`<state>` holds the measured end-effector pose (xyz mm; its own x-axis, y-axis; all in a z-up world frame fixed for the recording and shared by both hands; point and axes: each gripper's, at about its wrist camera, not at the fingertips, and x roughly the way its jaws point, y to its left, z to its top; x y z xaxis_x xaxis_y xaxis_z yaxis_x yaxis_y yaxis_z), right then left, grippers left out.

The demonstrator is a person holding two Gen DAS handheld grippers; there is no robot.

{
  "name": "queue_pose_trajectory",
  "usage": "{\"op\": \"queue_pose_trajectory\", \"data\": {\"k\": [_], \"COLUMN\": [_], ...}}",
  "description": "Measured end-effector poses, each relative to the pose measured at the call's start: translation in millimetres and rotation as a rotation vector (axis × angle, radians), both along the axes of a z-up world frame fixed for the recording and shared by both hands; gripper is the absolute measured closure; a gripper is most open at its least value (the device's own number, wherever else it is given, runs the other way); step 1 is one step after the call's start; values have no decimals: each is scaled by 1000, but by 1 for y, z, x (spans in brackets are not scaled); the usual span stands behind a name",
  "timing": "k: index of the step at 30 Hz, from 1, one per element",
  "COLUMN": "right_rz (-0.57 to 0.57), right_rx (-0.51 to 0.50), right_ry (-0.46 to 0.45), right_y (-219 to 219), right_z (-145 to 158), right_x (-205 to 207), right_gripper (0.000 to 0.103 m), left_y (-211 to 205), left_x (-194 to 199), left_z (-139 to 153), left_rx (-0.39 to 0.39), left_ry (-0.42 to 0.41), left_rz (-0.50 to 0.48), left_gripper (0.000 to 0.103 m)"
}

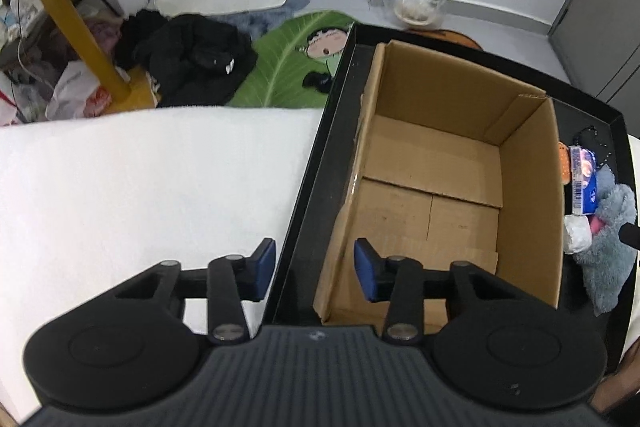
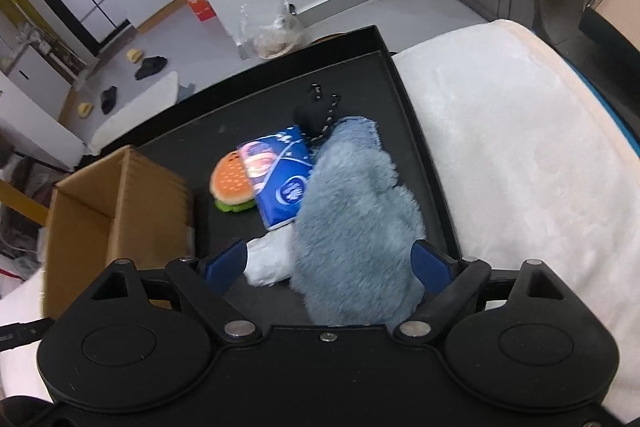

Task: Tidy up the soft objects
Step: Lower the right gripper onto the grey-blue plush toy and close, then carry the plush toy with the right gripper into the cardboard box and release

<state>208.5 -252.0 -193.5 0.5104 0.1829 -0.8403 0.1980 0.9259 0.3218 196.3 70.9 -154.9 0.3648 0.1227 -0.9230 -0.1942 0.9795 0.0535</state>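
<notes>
Grey-blue plush toy (image 2: pixel 356 215) lies lengthwise between the right gripper's (image 2: pixel 330 265) spread jaws, beside the cardboard box (image 2: pixel 116 195); left gripper (image 1: pixel 316 269) hangs open, empty.

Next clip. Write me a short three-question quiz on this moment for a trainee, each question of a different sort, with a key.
1. True or false: the cardboard box already holds a soft object.
2. Which item do the open jaws of the right gripper straddle?
A. the burger toy
B. the blue plush
C. the tissue pack
3. Fill in: the box and the soft items all sit on a black ____.

Key
1. False: its floor is bare.
2. B: the plush lies between the blue pads, which stand wide apart.
3. Tray. The left gripper hangs open over the tray's edge, holding nothing.
</notes>
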Motion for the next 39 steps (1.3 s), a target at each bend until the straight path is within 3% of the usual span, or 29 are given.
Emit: {"op": "queue_pose_trajectory", "data": {"k": [6,10,13,15,21,30,39], "right_rz": [6,21,24,1,-28,-48,65], "right_rx": [33,-6,-65,-86,-71,-44,-54], "right_ry": [18,11,13,19,-1,-50,-167], "right_y": [2,7,8,3,-7,-11,11], "right_z": [-11,-14,-15,-17,-15,-2,34], "right_x": [11,14,13,11,2,-12,-20], "right_gripper": [14,15,31,54,70,76,75], "left_y": [-1,-4,-6,-6,-4,-1,3], "left_x": [11,15,16,17,14,12,6], "left_z": [-8,-12,-13,-13,-12,-11,-8], "left_rx": [6,-2,-5,-2,-21,-39,-76], "left_ry": [29,41,32,25,6,-18,-56], "left_rz": [15,2,-9,-14,-13,-21,-30], "left_gripper": [69,83,90,91,91,91,92]}}
